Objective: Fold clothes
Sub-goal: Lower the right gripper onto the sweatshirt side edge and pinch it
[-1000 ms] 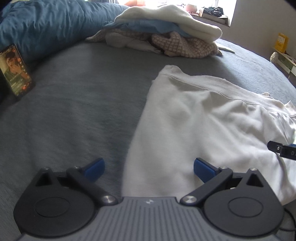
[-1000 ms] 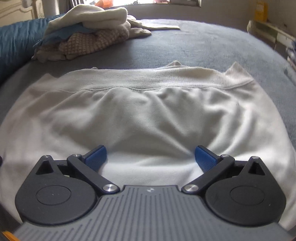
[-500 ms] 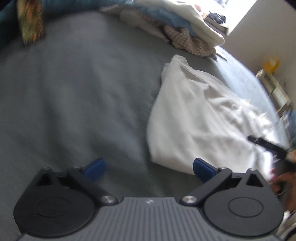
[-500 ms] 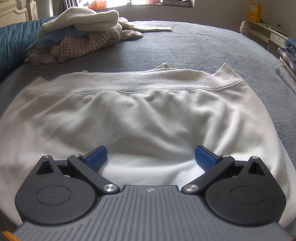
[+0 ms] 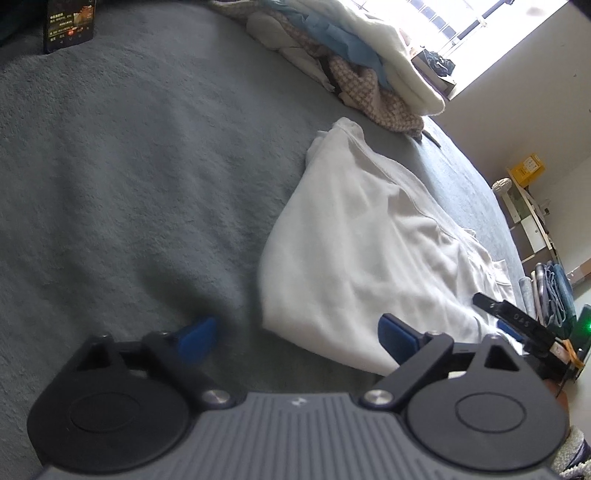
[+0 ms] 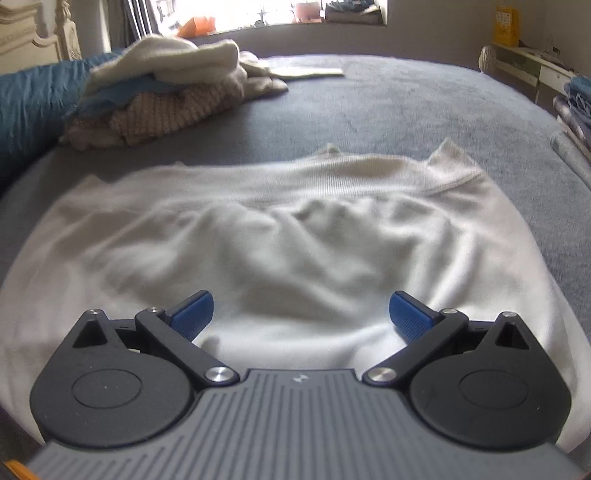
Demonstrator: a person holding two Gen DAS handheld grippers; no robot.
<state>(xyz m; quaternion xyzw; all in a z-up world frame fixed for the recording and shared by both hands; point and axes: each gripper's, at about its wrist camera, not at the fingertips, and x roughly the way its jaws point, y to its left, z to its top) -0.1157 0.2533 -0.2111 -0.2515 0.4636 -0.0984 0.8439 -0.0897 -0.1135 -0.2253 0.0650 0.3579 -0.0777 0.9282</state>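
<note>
Bed: a grey blanket (image 5: pixel 140 177) covers it and carries everything else.
Pile: unfolded clothes (image 6: pixel 159 99) sit at eleven o'clock in the right view, well apart from both tongs.
Sweater: a white sweater (image 6: pixel 295 240) lies flat near the bed's front edge, its ribbed hem at twelve o'clock, its long axis running nine to three in the right view.
Right gripper (image 6: pixel 301 314): released, jaws wide, nothing between them, hanging over the sweater's middle.
Left gripper (image 5: pixel 297 336): jaws have just been closing a little yet stand wide, with the sweater's near left corner between the tips, apparently unpinched.
Key relation: from the left gripper the sweater stretches toward two o'clock; the left hand seems nearer that corner.
Phone: a lit phone (image 5: pixel 70 24) leans at eleven o'clock, far off.
</note>
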